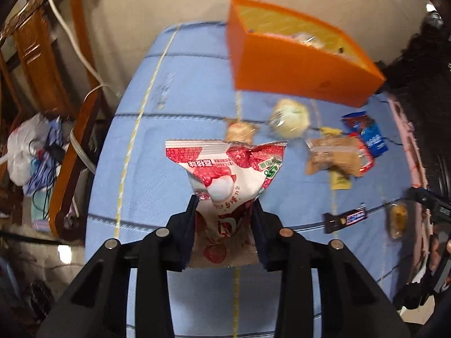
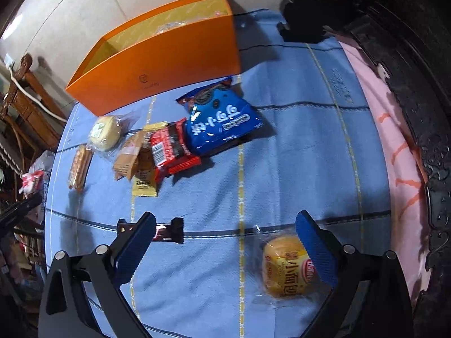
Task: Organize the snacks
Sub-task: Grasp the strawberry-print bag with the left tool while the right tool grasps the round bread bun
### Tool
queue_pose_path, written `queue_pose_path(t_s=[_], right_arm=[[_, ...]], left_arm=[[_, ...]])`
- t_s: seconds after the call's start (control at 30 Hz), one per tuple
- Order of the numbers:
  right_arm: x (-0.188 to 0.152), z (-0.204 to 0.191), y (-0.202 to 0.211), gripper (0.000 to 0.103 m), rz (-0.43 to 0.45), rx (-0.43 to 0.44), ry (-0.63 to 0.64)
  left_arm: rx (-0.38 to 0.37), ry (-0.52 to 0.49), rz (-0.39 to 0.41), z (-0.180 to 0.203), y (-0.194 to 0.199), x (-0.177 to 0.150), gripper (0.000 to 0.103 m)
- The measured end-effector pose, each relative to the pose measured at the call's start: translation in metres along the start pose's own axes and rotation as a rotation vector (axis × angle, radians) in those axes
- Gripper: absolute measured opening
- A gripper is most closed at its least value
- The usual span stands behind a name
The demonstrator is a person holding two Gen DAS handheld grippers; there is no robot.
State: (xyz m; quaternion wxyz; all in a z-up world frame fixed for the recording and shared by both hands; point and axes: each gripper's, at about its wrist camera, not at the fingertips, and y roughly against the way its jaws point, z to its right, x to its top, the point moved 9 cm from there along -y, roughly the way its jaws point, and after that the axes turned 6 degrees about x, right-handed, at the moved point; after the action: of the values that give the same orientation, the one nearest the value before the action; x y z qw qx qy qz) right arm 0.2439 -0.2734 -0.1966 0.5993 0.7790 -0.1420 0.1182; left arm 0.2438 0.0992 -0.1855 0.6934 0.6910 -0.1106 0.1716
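Left gripper (image 1: 224, 205): pinching lychee packet (image 1: 225, 169), lifted above blue cloth (image 1: 174, 107); right gripper (image 2: 225, 242): spread, bun (image 2: 284, 267) beside one finger; orange box (image 2: 169, 64) behind loose snacks.

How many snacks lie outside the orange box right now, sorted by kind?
Round buns: 2, a pale bun and a golden bun
Chocolate bar: 1
Flat packets on the cloth: 5, blue packet, red packet, tan packet, yellow packet, biscuit packet
Lychee packet held in the left hand-held gripper: 1
Total: 9
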Motion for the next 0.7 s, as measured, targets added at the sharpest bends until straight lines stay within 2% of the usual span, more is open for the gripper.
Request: queue_pose_path(t_s=[0.07,0.17,0.33,0.53,0.7], right_arm=[[-0.001,0.007,0.005,0.1,0.004,-0.02,0.009],[-0.006,0.025,0.012,0.1,0.008,-0.043,-0.013],[-0.028,0.054,0.009,0.1,-0.027,-0.071,-0.067],[-0.056,0.058,-0.012,0.1,-0.096,-0.143,-0.015],[-0.068,0.055,-0.024,0.1,-0.122,-0.151,-0.004]], left_arm=[[0.011,0.019,-0.057,0.001,-0.013,-0.006,0.036],[-0.002,-0.002,-0.057,0.013,-0.013,-0.008,0.037],[0.003,-0.034,-0.105,0.03,-0.022,-0.023,0.039],[-0.021,-0.094,-0.136,0.06,-0.025,-0.038,0.042],[-0.026,-0.125,-0.149,0.079,-0.023,-0.047,0.045]])
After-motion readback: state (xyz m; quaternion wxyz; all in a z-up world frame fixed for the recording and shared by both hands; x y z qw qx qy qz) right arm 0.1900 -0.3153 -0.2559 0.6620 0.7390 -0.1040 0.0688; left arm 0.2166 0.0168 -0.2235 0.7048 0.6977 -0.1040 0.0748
